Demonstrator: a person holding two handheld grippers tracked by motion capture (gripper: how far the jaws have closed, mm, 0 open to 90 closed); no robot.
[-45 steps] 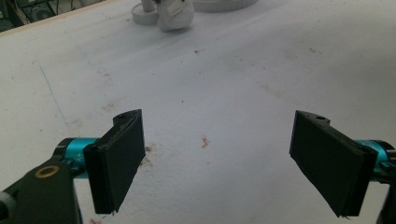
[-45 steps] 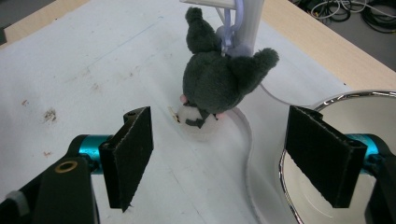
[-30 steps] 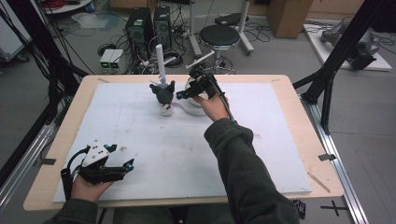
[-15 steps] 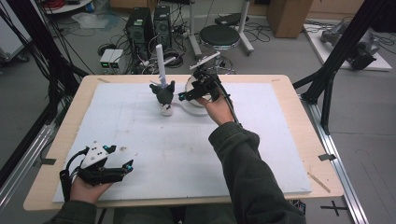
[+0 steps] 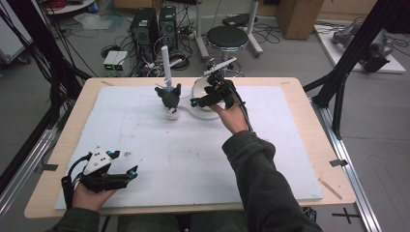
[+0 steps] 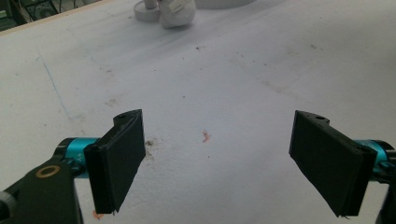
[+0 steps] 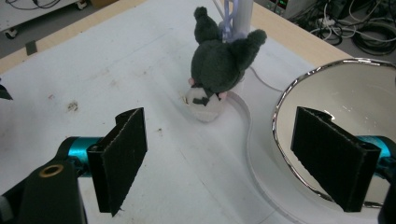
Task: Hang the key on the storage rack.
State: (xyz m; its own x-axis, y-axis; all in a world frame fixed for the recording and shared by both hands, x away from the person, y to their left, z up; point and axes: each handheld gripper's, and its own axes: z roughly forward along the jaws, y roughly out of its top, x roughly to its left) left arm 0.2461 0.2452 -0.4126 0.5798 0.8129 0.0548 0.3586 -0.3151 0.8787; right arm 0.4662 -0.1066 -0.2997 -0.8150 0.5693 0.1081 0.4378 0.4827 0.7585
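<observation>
Two jaws of the right gripper (image 7: 233, 163) stand wide, just opened further, nothing between; the plush toy (image 7: 218, 65) lies just ahead, bowl (image 7: 299, 93) beside it.

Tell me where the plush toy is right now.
In the high view the plush toy sits at the table's far middle, at the foot of a white post, left of the white bowl by the right gripper.

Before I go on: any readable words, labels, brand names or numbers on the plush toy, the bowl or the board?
None can be read.
Plush toy: no tag or print shows.
Bowl: plain white inside, silver rim, no marking.
White board: only smudges and a faint blue line, no writing.
Small boxes on the floor behind the table: too small and blurred to read.
</observation>
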